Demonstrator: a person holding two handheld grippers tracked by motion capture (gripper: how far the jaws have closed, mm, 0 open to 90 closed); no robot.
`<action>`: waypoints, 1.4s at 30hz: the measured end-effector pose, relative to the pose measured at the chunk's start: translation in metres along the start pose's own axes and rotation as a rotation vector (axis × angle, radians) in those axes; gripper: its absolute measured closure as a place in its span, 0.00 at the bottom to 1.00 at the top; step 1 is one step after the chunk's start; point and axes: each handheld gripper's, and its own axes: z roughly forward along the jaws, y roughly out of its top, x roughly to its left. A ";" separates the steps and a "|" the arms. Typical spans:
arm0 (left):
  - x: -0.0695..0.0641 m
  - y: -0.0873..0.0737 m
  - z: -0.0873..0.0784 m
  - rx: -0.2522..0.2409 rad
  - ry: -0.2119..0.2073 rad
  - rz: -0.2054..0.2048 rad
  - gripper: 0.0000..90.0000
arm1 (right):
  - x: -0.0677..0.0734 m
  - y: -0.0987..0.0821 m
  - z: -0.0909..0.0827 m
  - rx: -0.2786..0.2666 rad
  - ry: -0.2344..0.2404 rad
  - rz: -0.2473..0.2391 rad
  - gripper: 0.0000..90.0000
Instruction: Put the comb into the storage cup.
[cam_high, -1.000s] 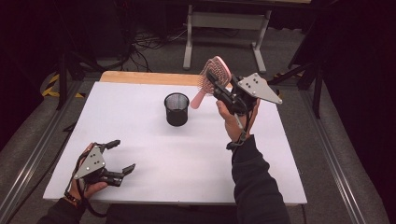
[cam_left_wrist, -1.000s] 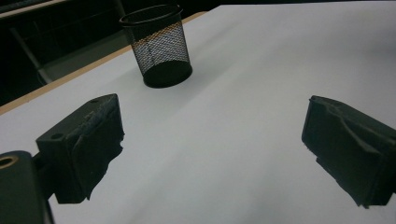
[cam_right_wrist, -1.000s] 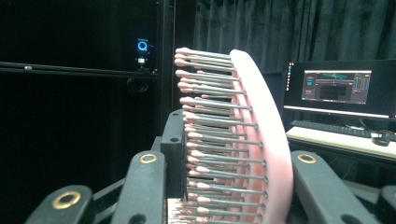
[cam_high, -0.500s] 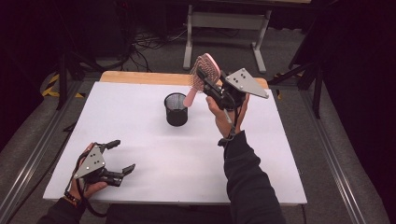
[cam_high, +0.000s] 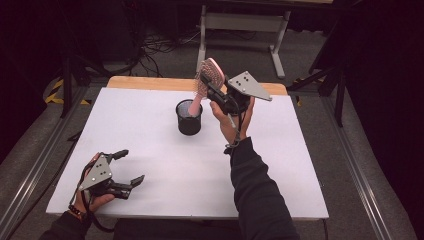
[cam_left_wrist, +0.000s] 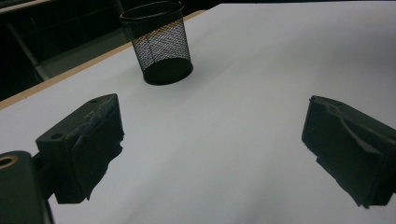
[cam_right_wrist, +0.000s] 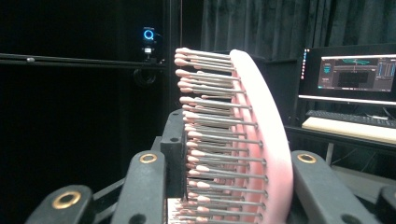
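Note:
My right gripper (cam_high: 209, 86) is raised above the white table (cam_high: 150, 135) and shut on a pink hairbrush (cam_high: 210, 72). The brush stands almost upright, head up. Its handle slants down to the mouth of a black mesh cup (cam_high: 189, 117); I cannot tell if the tip is inside. In the right gripper view the bristles of the hairbrush (cam_right_wrist: 254, 140) face left between the jaws of the right gripper (cam_right_wrist: 243, 186). My left gripper (cam_high: 131, 166) rests open on the table's front left. In its own view the left gripper (cam_left_wrist: 210, 140) holds nothing, and the cup (cam_left_wrist: 161, 42) stands far ahead.
A wooden strip (cam_high: 150, 82) borders the table's far edge. Behind it stand a grey metal frame (cam_high: 240, 22) and floor cables. Metal rails (cam_high: 35, 170) run along both sides. A lit monitor (cam_right_wrist: 357, 70) and keyboard appear in the right gripper view.
My right gripper has carried the hairbrush leftward and brought its handle over the mesh cup. The left gripper has stayed still and open.

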 end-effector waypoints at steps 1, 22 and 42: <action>0.000 0.000 0.000 0.002 -0.002 -0.001 0.07 | 0.001 -0.001 0.003 -0.001 -0.005 0.018 0.70; 0.002 0.000 -0.001 -0.008 0.000 -0.007 0.07 | -0.005 -0.032 0.024 0.035 -0.037 0.100 0.71; 0.001 0.000 -0.002 0.000 0.001 0.006 0.07 | 0.002 -0.067 0.029 0.127 -0.009 0.085 0.70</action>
